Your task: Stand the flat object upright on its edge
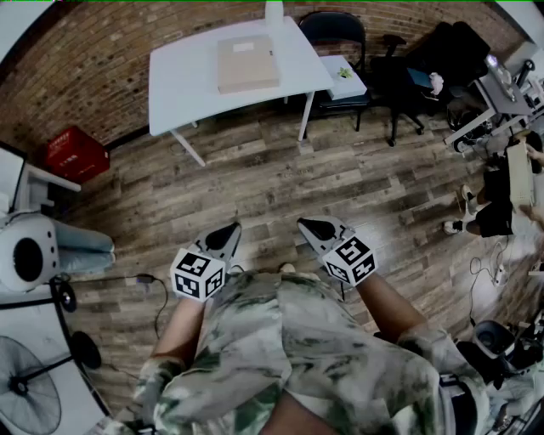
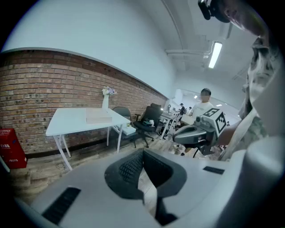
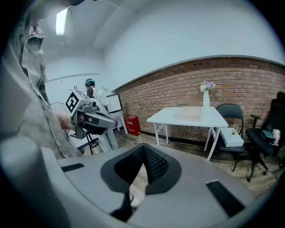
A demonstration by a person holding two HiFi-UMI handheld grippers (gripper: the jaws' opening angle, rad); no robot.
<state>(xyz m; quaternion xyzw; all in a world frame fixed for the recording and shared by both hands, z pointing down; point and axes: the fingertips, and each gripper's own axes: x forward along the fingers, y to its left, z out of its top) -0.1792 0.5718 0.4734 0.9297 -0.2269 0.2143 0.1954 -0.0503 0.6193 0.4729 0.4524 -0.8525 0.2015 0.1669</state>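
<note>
Flat tan box (image 1: 247,64): lying flat near middle of desk (image 1: 183,85). Left gripper (image 1: 229,230), right gripper (image 1: 306,226): claws pressed together, empty, well apart from desk.

White table (image 1: 187,81) stands on wood-plank floor (image 1: 280,187), close against brick wall (image 1: 93,59); flat tan box (image 1: 247,64) lies flat on tabletop, toward its right half; white vase (image 1: 274,10) upright at the far edge, just behind the box, whether touching can't tell; on floor: red crate (image 1: 76,155) left of table by the wall; dark chair (image 1: 333,30) just right of table; black office chair (image 1: 408,72) further right; thin cable (image 1: 140,279) lower left
</note>
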